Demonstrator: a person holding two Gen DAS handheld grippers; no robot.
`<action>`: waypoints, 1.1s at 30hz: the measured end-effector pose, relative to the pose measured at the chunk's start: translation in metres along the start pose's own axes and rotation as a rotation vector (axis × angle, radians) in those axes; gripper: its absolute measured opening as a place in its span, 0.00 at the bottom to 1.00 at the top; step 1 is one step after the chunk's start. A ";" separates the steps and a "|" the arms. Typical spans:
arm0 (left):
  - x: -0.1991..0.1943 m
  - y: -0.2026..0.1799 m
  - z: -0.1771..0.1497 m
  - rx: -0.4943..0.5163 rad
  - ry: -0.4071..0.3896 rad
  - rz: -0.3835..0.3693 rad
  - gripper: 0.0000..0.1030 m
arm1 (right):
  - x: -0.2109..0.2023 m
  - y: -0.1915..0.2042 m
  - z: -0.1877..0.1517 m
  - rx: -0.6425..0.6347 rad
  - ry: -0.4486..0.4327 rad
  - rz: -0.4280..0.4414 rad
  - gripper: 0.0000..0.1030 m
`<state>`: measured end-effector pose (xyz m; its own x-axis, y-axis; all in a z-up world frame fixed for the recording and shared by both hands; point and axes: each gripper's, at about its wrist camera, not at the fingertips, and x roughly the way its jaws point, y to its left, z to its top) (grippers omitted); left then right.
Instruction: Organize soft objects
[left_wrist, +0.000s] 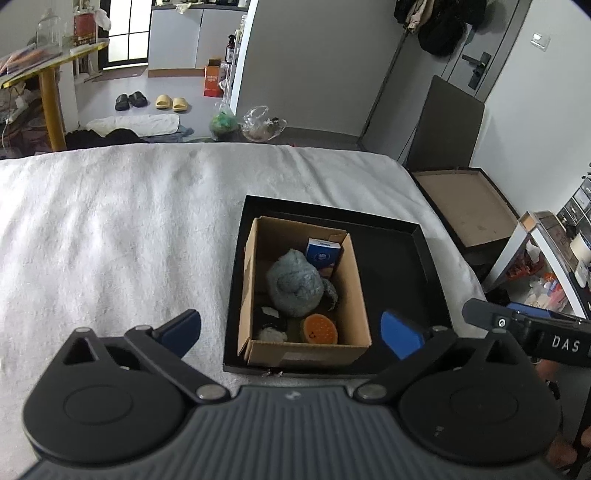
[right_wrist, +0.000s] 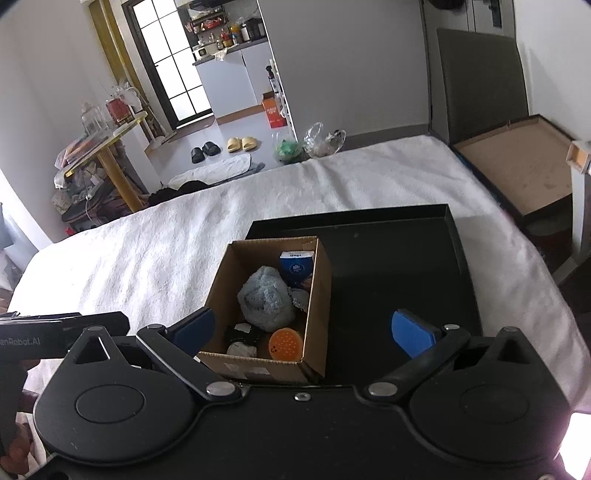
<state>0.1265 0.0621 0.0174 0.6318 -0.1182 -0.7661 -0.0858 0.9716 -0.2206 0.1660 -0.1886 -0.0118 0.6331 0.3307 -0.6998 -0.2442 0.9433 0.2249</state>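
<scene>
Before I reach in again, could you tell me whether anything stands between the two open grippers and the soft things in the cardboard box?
Nothing visible does. The cardboard box is open-topped, so the blue-grey plush and orange piece lie exposed. The left gripper and right gripper stand open and empty above its near wall.

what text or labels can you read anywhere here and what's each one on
"DAS": white letters on the right hand-held gripper, seen from the left wrist view.
"enRobot.AI": on the left hand-held gripper, cut off at the frame edge in the right wrist view.
Blue packet in the cardboard box: print too small to read.
Orange carton on the floor: blurred.
Red label on the jar: blurred.
</scene>
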 end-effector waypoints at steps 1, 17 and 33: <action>-0.003 0.000 0.000 0.000 -0.003 0.003 1.00 | -0.003 0.001 0.000 0.000 -0.004 -0.005 1.00; -0.044 0.006 -0.007 -0.007 -0.018 -0.003 1.00 | -0.035 0.004 -0.007 0.017 0.007 -0.014 1.00; -0.065 0.011 -0.019 0.012 -0.011 0.023 1.00 | -0.051 0.009 -0.015 -0.004 0.024 -0.040 1.00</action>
<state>0.0695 0.0762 0.0535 0.6385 -0.0931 -0.7640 -0.0917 0.9764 -0.1956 0.1202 -0.1976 0.0155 0.6245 0.2920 -0.7244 -0.2220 0.9556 0.1939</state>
